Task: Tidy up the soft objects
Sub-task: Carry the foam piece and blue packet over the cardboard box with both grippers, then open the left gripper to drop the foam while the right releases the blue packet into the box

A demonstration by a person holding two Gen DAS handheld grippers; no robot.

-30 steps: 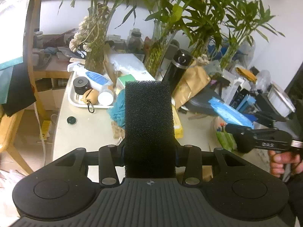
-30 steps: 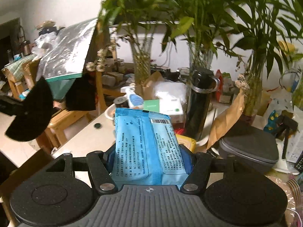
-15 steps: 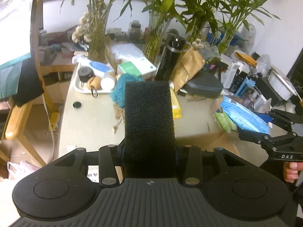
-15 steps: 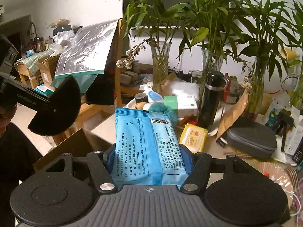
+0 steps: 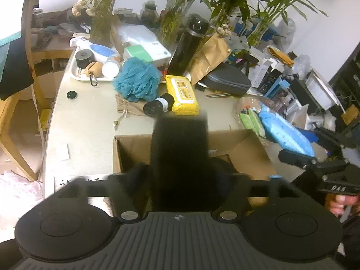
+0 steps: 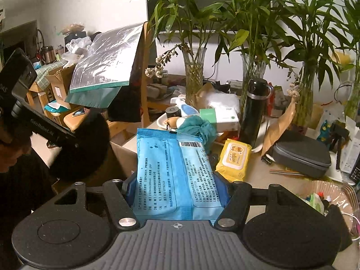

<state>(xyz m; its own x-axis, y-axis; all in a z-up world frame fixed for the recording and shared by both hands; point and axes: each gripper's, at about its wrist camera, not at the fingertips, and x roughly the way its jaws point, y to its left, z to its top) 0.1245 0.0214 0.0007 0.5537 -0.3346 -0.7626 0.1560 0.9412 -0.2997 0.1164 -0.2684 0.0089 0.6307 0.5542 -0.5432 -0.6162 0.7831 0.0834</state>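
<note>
My left gripper (image 5: 178,180) is shut on a black foam sponge (image 5: 178,157), blurred by motion, above an open cardboard box (image 5: 245,148) at the table's near edge. My right gripper (image 6: 177,189) is shut on a light blue wipes pack (image 6: 173,171) and holds it above the table; it shows at the right in the left wrist view (image 5: 283,132). A blue mesh bath pouf (image 5: 137,79), a yellow wipes pack (image 5: 182,94) and a beige drawstring pouch (image 5: 130,106) lie on the table. The left gripper shows at the left in the right wrist view (image 6: 74,148).
A black flask (image 5: 189,42), a brown paper bag (image 5: 209,56), a grey zip case (image 5: 227,82), a white tray (image 5: 77,75) of small items, a black roll (image 5: 157,105) and glass vases with plants (image 5: 101,11) crowd the table's back. A wooden chair (image 5: 13,117) stands left.
Both grippers pulled back and tilted down; the open cardboard box has come into view under the sponge. The grips are unchanged.
</note>
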